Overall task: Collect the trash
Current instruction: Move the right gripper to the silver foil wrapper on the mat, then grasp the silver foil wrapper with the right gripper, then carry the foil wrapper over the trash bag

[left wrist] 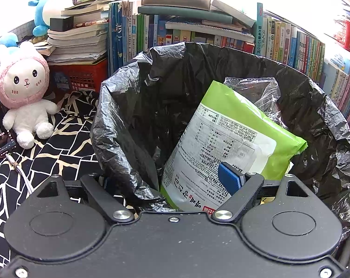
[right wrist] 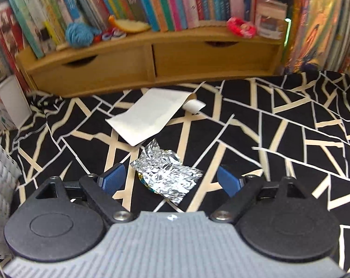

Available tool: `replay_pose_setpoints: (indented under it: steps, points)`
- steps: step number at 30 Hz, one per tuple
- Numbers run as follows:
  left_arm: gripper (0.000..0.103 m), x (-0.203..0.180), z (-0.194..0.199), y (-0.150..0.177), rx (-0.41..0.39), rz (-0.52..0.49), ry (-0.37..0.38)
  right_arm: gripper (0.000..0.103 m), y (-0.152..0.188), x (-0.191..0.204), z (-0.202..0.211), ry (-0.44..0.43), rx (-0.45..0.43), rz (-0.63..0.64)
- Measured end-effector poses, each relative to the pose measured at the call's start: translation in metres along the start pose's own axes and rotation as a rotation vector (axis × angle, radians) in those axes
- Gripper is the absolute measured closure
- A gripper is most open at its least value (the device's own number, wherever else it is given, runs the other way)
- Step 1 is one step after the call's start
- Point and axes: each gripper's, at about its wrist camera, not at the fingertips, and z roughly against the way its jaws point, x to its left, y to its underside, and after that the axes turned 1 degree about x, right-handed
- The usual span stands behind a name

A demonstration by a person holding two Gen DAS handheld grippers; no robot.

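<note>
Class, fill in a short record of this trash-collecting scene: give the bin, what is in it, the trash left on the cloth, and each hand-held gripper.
bin: black-lined bin
in bin: green packet, clear wrapper
on cloth: foil wrapper, white paper
left hand-held gripper: open at the bin's near rim, packet just ahead
right hand-held gripper: open, foil wrapper between the pads, not pinched

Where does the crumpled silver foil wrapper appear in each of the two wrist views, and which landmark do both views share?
Left wrist view: the foil wrapper is not in it; the black-lined trash bin fills the middle.
Right wrist view: foil wrapper lies low in the centre, between the open blue fingers.
Shared landmark: the black cloth with cream lines.
</note>
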Motion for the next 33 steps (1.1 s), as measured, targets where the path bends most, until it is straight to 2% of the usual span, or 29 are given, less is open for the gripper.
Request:
replay_pose_setpoints:
  steps: [5, 7, 12, 16, 21, 33]
  points:
    - [0.018, 0.0, 0.0, 0.0, 0.0, 0.0, 0.0, 0.014, 0.003, 0.009, -0.014, 0.005, 0.065, 0.01]
    - [0.018, 0.0, 0.0, 0.0, -0.001, 0.0, 0.001, 0.023, 0.005, 0.01, -0.012, 0.002, 0.061, 0.019]
    - [0.018, -0.001, 0.0, 0.0, -0.002, 0.001, 0.002, 0.064, 0.002, 0.01, -0.006, -0.009, 0.065, 0.03]
    - [0.018, -0.001, 0.001, 0.0, -0.002, 0.001, 0.001, 0.079, 0.0, 0.011, 0.006, -0.023, 0.052, 0.046]
    - [0.018, 0.0, 0.001, 0.0, -0.003, 0.003, 0.002, 0.082, -0.005, 0.015, 0.028, -0.046, 0.014, 0.091]
    - [0.018, 0.0, 0.001, 0.0, -0.002, 0.001, 0.002, 0.082, -0.025, 0.016, 0.094, -0.084, -0.079, 0.113]
